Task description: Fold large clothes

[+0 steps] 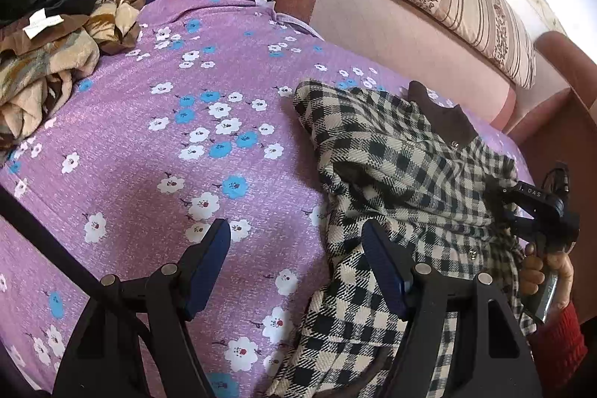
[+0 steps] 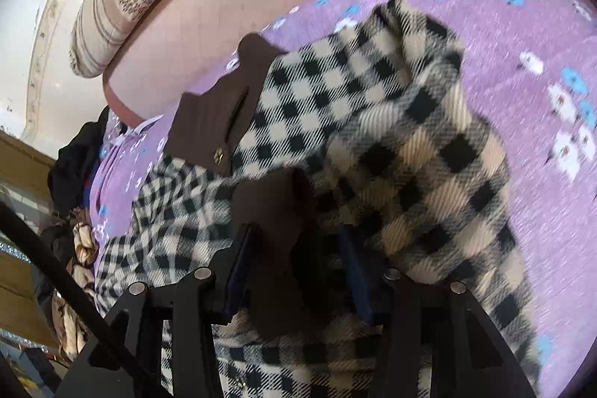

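A black-and-cream checked coat (image 1: 403,174) with a brown collar lies crumpled on the bed's purple flowered sheet (image 1: 168,144), near the pink headboard (image 1: 391,25). The left gripper (image 1: 294,263) hovers at the coat's edge, its jaws released and holding nothing. The right gripper (image 2: 294,271) has brown and checked cloth bunched between its jaws, grasping the coat.

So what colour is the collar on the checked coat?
Dark brown collar on the checked coat; clearest in the right wrist view.
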The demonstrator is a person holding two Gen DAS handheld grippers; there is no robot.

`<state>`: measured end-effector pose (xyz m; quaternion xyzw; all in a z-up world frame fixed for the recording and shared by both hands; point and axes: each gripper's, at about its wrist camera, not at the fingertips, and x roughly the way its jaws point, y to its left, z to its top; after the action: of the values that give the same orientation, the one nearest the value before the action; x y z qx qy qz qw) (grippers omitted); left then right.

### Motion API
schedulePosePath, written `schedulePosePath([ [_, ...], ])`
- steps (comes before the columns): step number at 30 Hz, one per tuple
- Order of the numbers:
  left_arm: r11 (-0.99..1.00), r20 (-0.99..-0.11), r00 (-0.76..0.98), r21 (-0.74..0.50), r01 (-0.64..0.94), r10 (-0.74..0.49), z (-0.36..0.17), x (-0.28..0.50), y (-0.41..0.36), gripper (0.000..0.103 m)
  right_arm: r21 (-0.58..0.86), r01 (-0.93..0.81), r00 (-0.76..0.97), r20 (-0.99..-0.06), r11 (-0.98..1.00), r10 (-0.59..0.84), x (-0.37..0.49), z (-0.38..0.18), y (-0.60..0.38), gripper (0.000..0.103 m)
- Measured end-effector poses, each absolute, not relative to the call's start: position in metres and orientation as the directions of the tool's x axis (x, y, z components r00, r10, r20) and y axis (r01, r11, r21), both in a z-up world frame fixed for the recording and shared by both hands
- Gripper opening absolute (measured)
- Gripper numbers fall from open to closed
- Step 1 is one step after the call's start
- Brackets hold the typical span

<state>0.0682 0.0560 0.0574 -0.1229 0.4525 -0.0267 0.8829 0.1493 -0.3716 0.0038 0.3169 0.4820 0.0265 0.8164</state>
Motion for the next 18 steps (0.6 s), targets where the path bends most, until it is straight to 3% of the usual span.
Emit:
schedulePosePath([
  [2,0.97,-0.793,0.59,-0.233,-0.064,-0.152,0.058,0.069,0.055,0.072,0.543,0.261,0.525,-0.774,0.798,0.355,0.146,0.006,-0.365,0.008],
  [7,0.969,-0.782,0.603,-0.241,-0.058,-0.158,0.067,0.079,0.052,0.072,0.559,0.192,0.592,-0.722,0.807,0.359,0.126,0.047,-0.37,0.006],
  [11,0.975,-0.768,0.623,-0.22,-0.035,-0.151,0.077,0.095,0.042,0.072,0.488,0.212,0.625,-0.733,0.847,0.266,0.105,0.069,-0.39,0.003],
  [16,0.977,-0.786,0.598,-0.212,-0.021,-0.158,0.072,0.128,0.025,0.073,0.399,0.364,0.579,-0.805,0.842,0.131,0.087,0.046,-0.433,0.003],
  [18,0.974,-0.784,0.598,-0.224,-0.025,-0.165,0.071,0.134,0.022,0.073,0.485,0.332,0.605,-0.767,0.809,0.212,0.081,0.041,-0.44,0.004],
])
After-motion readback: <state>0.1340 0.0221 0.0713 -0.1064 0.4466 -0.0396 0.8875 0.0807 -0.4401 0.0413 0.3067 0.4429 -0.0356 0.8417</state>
